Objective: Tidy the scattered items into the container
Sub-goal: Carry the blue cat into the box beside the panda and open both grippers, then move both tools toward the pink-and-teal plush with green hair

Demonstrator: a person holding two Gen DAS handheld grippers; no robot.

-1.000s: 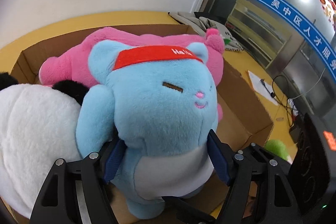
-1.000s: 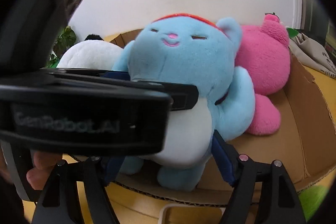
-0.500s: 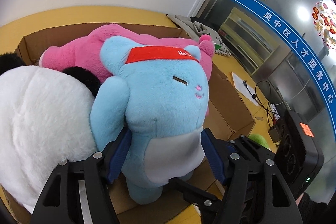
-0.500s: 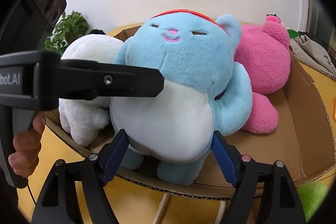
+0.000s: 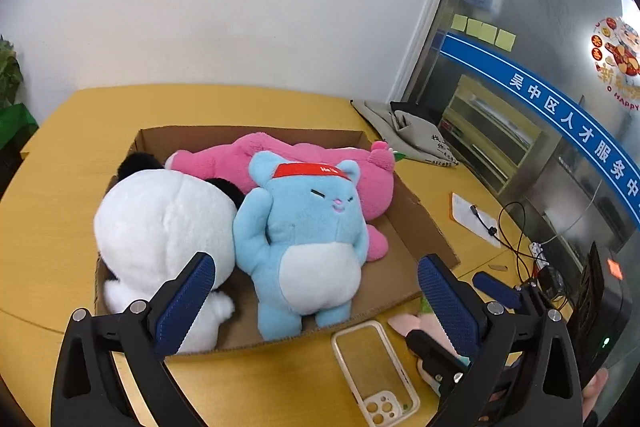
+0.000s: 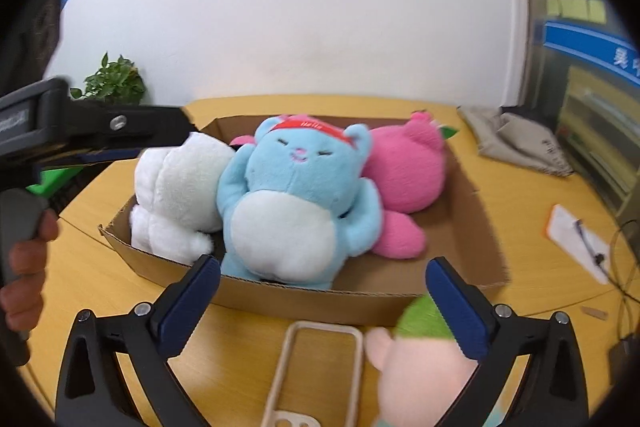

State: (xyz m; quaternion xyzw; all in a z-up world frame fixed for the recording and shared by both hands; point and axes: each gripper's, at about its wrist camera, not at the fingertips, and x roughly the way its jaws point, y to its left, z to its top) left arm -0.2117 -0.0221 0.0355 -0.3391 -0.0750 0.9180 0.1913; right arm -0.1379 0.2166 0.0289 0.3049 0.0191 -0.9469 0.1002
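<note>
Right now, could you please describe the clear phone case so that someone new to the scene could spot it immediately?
Start at the cardboard box of plush toys on the yellow table. Just outside the box's near wall, below the blue plush, the phone case lies flat on the tabletop. Unlike the soft peach and green toy beside it, it is a see-through rectangular frame with camera cutouts at one end.
</note>
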